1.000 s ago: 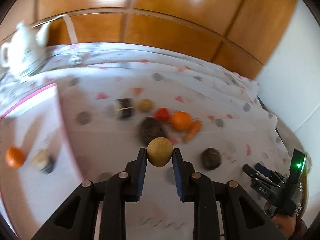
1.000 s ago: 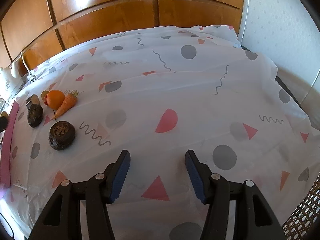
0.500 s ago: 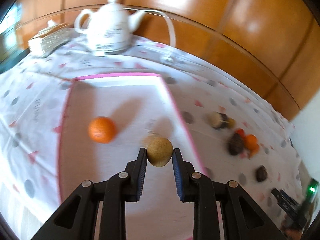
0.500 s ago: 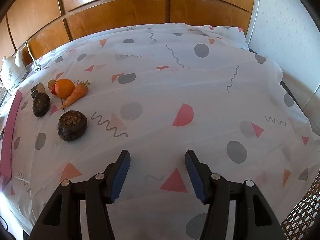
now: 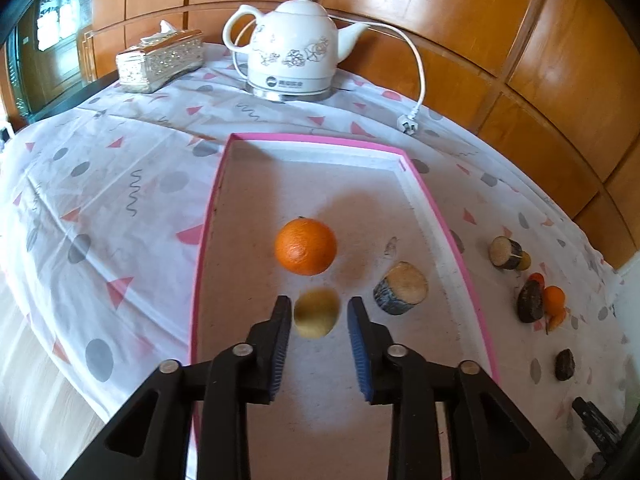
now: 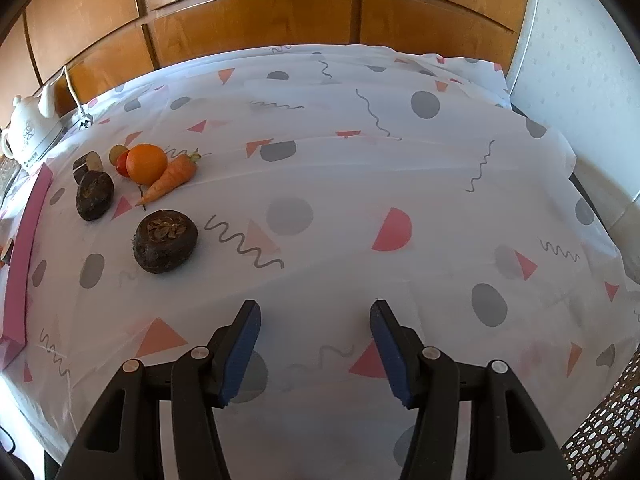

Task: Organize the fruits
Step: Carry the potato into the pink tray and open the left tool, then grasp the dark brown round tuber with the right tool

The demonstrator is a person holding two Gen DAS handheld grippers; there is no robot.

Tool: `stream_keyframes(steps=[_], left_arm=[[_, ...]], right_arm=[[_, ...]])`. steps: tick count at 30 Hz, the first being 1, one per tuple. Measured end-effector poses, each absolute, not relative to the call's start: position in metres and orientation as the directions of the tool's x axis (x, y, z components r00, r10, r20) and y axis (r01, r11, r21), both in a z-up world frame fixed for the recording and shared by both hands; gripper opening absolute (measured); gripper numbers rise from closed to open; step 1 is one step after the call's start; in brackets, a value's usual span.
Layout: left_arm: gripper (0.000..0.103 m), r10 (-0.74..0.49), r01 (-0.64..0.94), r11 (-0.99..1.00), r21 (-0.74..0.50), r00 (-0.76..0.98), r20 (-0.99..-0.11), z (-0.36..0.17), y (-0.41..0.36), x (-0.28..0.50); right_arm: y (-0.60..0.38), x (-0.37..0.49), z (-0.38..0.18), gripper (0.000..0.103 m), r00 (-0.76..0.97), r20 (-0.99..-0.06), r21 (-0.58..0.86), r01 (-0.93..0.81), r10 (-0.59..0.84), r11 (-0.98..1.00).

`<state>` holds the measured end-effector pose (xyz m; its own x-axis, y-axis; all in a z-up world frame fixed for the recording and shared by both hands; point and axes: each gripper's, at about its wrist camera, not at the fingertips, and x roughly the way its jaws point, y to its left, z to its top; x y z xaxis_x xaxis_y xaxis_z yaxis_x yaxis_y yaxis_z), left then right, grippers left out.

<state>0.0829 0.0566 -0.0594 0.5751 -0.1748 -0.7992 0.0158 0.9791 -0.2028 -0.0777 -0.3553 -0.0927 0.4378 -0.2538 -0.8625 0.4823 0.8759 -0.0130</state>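
Observation:
My left gripper (image 5: 316, 314) is over the pink-rimmed tray (image 5: 430, 204). Its jaws have parted, and the round tan fruit (image 5: 316, 312) sits blurred between them with a small gap on each side. In the tray lie an orange (image 5: 305, 246) just beyond it and a log-shaped piece (image 5: 401, 288) to the right. My right gripper (image 6: 314, 326) is open and empty above bare cloth. Left of it lie a dark round root (image 6: 165, 240), a dark lump (image 6: 95, 195), a carrot (image 6: 170, 180), an orange (image 6: 146, 163), a red fruit (image 6: 122, 163) and a cut log piece (image 6: 87, 164).
A white kettle (image 5: 292, 58) with a loose cord and plug (image 5: 407, 123) stands behind the tray, and a tissue box (image 5: 160, 60) is to its left. Wooden panels back the table. The same loose produce shows right of the tray (image 5: 532, 300). The table's edge is on the left.
The left gripper swung from the loose produce over to the tray with the tan fruit, then opened; the fruit is now free between the jaws. The right gripper moved closer to the produce.

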Motion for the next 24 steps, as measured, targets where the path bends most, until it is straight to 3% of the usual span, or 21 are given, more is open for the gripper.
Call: stream_keyframes(steps=[2,9,24], left_arm=[[0.047,-0.166,0.015,0.981,-0.194,0.585,-0.794,-0.058,0.056,0.078],[0.059,-0.159,0.064,0.986,-0.153,0.623,-0.766,-0.048,0.044,0.055],[0.067,-0.218,0.202,0.973,-0.114,0.630,-0.746,-0.040,0.005,0.023]], right_arm=[[-0.355,-0.078,-0.093,0.058,0.436,-0.864,-0.011,0.481,-0.251,0.876],[-0.350,-0.075,-0.094,0.059,0.446,-0.864,0.001,0.463,-0.232,0.887],[-0.332,-0.073,-0.094,0.069,0.475,-0.863,0.036,0.399,-0.173,0.916]])
